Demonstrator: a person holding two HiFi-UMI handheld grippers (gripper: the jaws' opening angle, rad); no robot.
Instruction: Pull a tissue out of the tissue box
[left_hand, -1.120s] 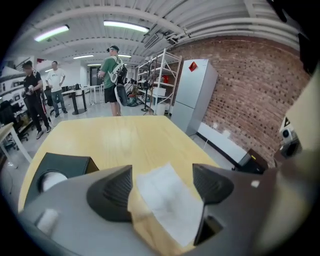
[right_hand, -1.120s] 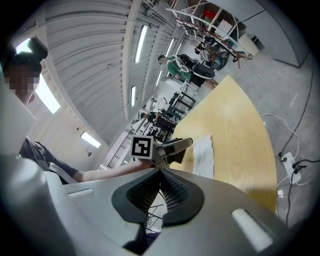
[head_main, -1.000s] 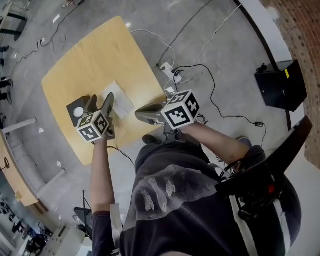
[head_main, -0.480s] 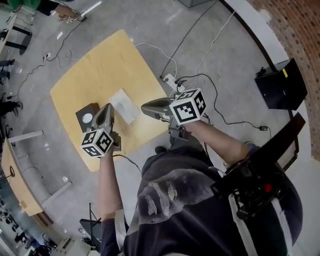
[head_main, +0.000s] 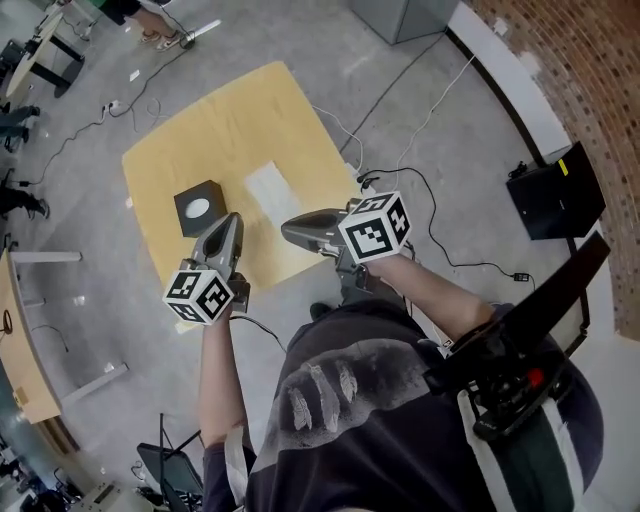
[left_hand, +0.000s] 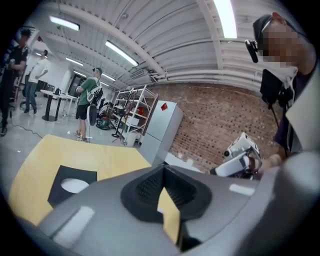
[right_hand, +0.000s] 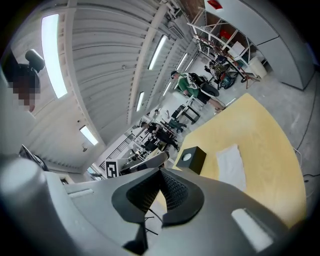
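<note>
The black tissue box (head_main: 197, 207), with a white oval opening on top, stands on the yellow table (head_main: 230, 120). To its right a white tissue (head_main: 272, 190) lies flat on the tabletop. My left gripper (head_main: 229, 222) is shut and empty, held above the table's near edge just short of the box. My right gripper (head_main: 290, 228) points left over the same edge, shut and empty. The left gripper view has the box (left_hand: 75, 184) low on the left beyond the closed jaws (left_hand: 162, 170). In the right gripper view, box (right_hand: 192, 157) and tissue (right_hand: 231, 162) lie past the jaws (right_hand: 160, 174).
Cables and a power strip (head_main: 352, 152) lie on the grey floor right of the table. A black case (head_main: 555, 178) sits by the brick wall, a grey cabinet (head_main: 400, 15) at the top. People stand far off (left_hand: 90, 100). Another table edge (head_main: 18, 330) is at the left.
Both grippers have risen and drawn back from the table. The left gripper's jaws, open beside the box a second ago, are now shut. The tissue stays flat on the table.
</note>
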